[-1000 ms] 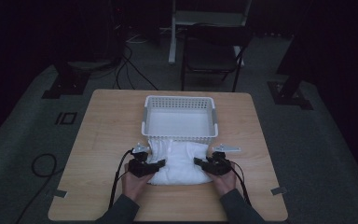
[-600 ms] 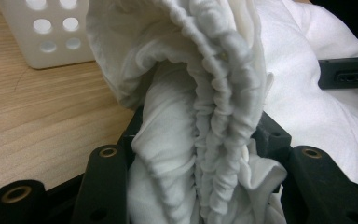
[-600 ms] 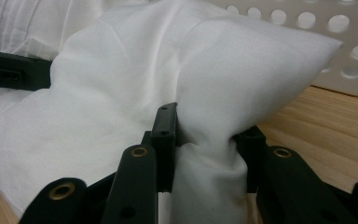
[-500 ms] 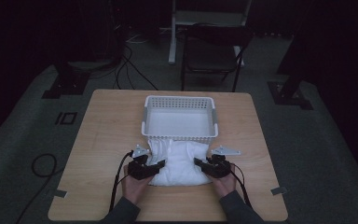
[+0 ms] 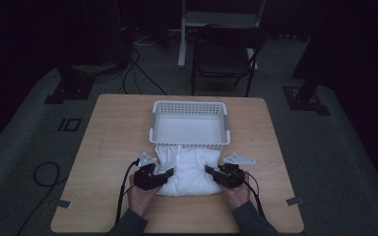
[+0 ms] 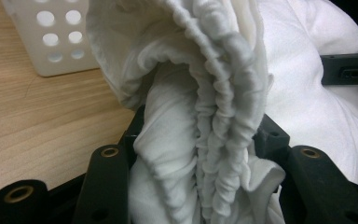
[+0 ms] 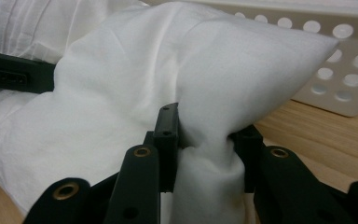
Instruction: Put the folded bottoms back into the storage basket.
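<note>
- Left claw [image 5: 163, 175]: sits at the near left of the worktop [image 5: 113, 128], held by the person's left hand [image 5: 140, 199]. Its jaws pinch a gathered, ruffled edge of the cloth [image 5: 187, 169]; in the left gripper view the bunched fabric [image 6: 205, 140] fills the gap between the two black jaws and rises above them.
- Cable [image 5: 123, 196]: trails from the left claw toward the near edge of the worktop.
- Cloth: white, crumpled into a soft heap, lying on the worktop between the two claws. Its far edge is just beside the near wall of the basket [image 5: 189, 142]; whether it touches cannot be told.
- Basket: white, perforated, rectangular, standing on the worktop behind the cloth, about mid-width. Its holed wall shows in the left gripper view [image 6: 51, 37] and in the right gripper view [image 7: 345, 70].
- Right claw [image 5: 210, 172]: sits at the near right, held by the right hand [image 5: 236, 194]. Its jaws are pressed onto a smooth fold of the cloth [image 7: 200, 84]; the fabric narrows where they clamp it and puffs out above.
- Each claw's tip shows as a black bar across the cloth in the other's view: right [image 6: 349, 70], left [image 7: 21, 72].
</note>
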A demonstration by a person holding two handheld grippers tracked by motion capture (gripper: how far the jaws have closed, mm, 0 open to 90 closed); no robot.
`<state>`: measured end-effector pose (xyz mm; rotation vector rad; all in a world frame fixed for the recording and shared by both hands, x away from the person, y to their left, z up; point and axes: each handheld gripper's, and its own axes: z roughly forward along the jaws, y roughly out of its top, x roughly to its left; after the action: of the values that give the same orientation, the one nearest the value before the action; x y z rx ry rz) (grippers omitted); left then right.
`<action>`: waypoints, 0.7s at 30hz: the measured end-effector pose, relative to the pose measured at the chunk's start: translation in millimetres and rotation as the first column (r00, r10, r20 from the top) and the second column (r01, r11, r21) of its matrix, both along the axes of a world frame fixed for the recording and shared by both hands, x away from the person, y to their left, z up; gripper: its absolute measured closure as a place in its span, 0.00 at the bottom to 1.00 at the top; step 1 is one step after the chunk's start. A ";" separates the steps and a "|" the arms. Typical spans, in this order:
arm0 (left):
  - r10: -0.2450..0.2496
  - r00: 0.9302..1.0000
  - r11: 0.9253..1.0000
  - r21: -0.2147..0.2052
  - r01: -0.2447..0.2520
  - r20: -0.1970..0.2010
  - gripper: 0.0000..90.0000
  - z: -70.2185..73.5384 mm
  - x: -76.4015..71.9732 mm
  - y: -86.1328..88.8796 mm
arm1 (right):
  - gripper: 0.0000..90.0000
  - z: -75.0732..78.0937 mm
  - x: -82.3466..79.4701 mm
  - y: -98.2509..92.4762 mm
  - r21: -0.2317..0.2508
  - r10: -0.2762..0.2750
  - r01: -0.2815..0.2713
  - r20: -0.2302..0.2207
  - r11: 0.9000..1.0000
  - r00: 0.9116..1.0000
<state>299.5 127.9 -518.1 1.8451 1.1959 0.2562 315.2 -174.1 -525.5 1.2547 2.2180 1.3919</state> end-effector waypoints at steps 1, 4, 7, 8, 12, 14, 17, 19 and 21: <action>0.000 1.000 1.000 -0.001 0.000 0.004 0.58 1.3 -0.7 -0.2 | 0.78 0.9 -0.6 -0.4 0.000 0.001 -0.001 0.004 1.000 1.000; 0.000 1.000 1.000 -0.002 0.000 0.008 0.58 4.8 -2.4 -0.3 | 0.78 3.9 -2.2 -1.1 0.004 0.002 -0.002 0.012 1.000 1.000; -0.001 1.000 1.000 -0.004 0.001 0.020 0.58 9.6 -3.9 0.4 | 0.78 7.2 -3.6 -1.2 0.009 0.003 -0.003 0.023 1.000 1.000; -0.001 1.000 1.000 -0.006 0.001 0.020 0.58 11.1 -4.5 0.7 | 0.78 8.6 -4.2 -1.1 0.010 0.004 -0.004 0.028 1.000 1.000; -0.002 0.999 1.000 -0.015 0.002 0.032 0.58 15.2 -6.0 1.5 | 0.78 13.2 -6.1 -1.2 0.010 0.006 -0.007 0.044 1.000 0.999; -0.003 0.999 1.000 -0.019 0.004 0.036 0.58 17.3 -6.5 1.5 | 0.78 15.9 -7.1 -2.0 0.015 0.006 -0.007 0.049 1.000 0.999; -0.006 0.999 1.000 -0.020 0.007 0.042 0.58 20.2 -6.8 0.7 | 0.78 19.2 -7.7 -3.0 0.020 0.005 -0.006 0.054 1.000 0.999; -0.010 0.999 1.000 -0.018 0.011 0.047 0.58 22.0 -7.1 0.3 | 0.78 20.9 -7.9 -4.0 0.021 0.005 -0.007 0.061 1.000 0.998; -0.010 0.999 1.000 -0.023 0.011 0.051 0.58 24.1 -7.7 -0.2 | 0.78 22.9 -8.8 -4.7 0.023 0.004 -0.005 0.064 1.000 0.998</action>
<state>291.8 127.7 -493.9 1.8141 1.1497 0.2803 306.4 -178.8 -502.6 1.1960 2.1699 1.4426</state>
